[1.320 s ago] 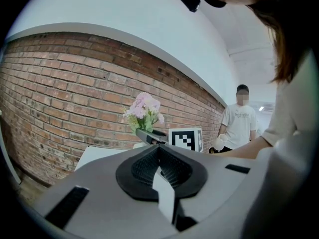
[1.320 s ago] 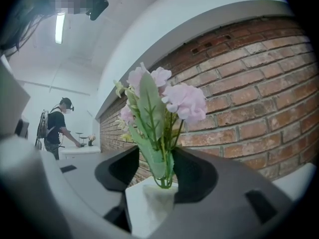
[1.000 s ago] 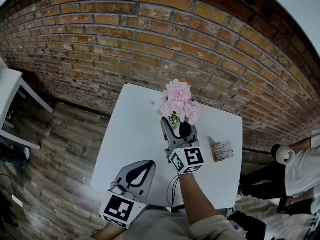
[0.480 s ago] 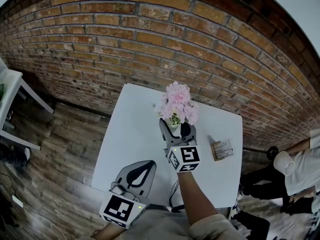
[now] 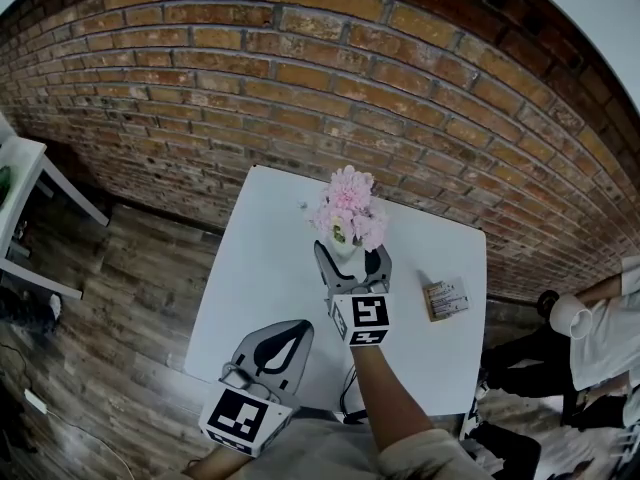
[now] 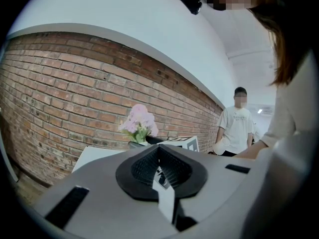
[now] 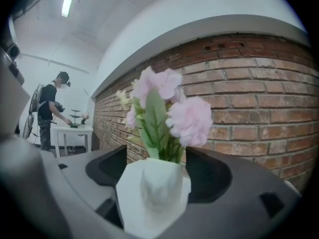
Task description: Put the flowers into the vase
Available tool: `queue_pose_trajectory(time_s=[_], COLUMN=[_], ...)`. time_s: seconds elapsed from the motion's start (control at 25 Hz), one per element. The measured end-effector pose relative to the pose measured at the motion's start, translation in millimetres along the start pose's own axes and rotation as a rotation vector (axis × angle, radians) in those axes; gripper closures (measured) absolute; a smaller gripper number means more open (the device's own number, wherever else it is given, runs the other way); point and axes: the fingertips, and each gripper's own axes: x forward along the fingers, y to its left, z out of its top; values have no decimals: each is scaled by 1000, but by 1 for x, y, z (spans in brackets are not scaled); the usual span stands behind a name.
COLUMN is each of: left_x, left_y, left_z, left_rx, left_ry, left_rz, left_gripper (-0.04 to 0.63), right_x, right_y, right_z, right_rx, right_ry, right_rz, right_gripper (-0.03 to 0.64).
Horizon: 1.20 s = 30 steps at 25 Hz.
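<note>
The flowers (image 7: 187,119) stand upright in the vase (image 7: 157,193), blooms up.

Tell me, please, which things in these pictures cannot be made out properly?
Print on the card, head view: too small to read.
Stems of the flowers, right gripper view: hidden inside the vase.
The vase, head view: mostly covered by the flowers above it.
The person at the right, head view: cut off by the picture's edge.
Items on the far table, right gripper view: too small to name.
</note>
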Motion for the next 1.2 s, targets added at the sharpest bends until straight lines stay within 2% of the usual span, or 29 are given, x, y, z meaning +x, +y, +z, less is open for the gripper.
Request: queue_pose_trajectory(time_s=[0.2,1.2], left_x=[-2,-13], left_y=[1,-1], left_z=[1,2], left_rx=[3,6], left_ry=[-7,-19], left_rz=[0,-10], left_gripper=[588,588], right_x=[0,-22], right_y=[-4,-11], right_z=[-5,-16], right_rx=[32,64], right_ry=[14,46], right_rz=[-15,-101], right_gripper=[262,264])
